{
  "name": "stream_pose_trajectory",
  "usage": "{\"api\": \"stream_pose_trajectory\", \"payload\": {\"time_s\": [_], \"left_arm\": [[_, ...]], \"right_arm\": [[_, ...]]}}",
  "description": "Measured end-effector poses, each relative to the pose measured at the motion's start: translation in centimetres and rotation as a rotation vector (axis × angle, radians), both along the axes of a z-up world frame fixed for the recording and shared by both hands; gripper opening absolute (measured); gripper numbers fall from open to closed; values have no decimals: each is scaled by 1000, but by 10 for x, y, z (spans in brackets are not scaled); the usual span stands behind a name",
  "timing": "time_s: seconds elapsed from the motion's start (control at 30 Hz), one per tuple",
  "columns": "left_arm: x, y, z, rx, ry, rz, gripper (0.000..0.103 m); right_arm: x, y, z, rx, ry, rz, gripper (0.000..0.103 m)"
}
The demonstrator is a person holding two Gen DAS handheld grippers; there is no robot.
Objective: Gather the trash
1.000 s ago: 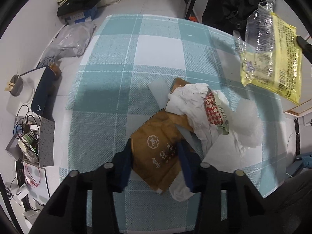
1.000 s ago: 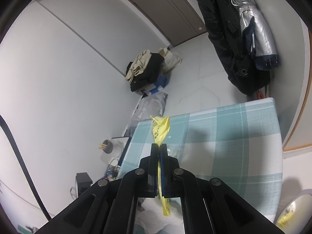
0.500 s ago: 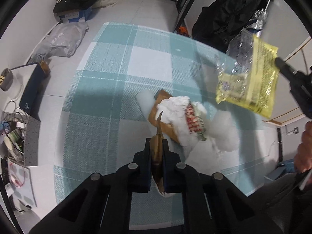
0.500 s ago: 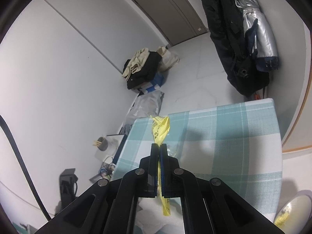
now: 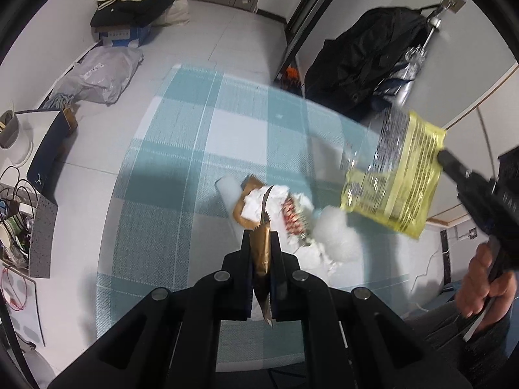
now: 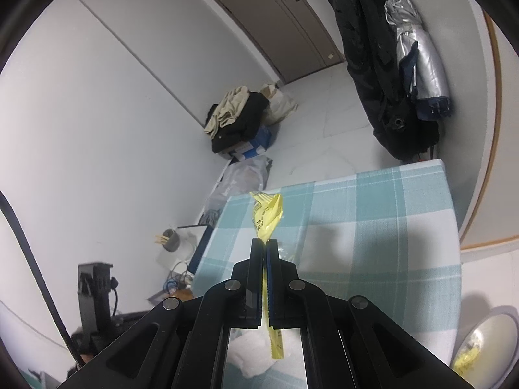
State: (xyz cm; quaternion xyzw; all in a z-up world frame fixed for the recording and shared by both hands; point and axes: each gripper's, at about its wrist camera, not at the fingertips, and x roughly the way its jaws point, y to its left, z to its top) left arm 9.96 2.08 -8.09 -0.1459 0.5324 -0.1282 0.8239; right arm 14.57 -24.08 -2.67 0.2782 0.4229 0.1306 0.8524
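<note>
My left gripper [image 5: 261, 234] is shut on a brown snack wrapper [image 5: 262, 249] and holds it edge-on above the checked table [image 5: 181, 149]. Below it lies a pile of trash: crumpled white tissue [image 5: 334, 236], a red-and-white checked wrapper [image 5: 293, 217] and another brown wrapper [image 5: 248, 191]. My right gripper [image 6: 265, 243] is shut on a yellow and clear plastic bag [image 6: 267, 215], held high over the table. That bag also shows at the right of the left wrist view [image 5: 395, 175], with the right gripper's finger [image 5: 454, 165] on its edge.
A black coat [image 6: 366, 48] and a silver umbrella [image 6: 418, 61] hang at the table's far end. Clothes on a box [image 5: 129, 9], a grey bag [image 5: 97, 77] and a cluttered shelf [image 5: 19, 194] stand left of the table. A round bin holding yellow trash [image 6: 480, 343] sits at the lower right.
My left gripper closed on the brown wrapper and lifted it off the table. The yellow bag moved lower and toward the right in the left wrist view.
</note>
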Motion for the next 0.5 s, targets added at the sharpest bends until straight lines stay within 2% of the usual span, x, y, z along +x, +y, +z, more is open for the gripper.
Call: {"api": "stream_pose_trajectory", "payload": {"time_s": [0.17,0.3,0.5], "left_arm": [[-4,-7,23,-16,-65,10,3],[-9,-26,46,-7,-131,-18,3],[-17,-63,74,-44,-174,-82,4]], "right_arm": [[-18,-5,20,-9,-42,-20,1],[-38,-12,43,-29,-100,-51,1],[-76,-28,80,-104,-174,-99,1]]}}
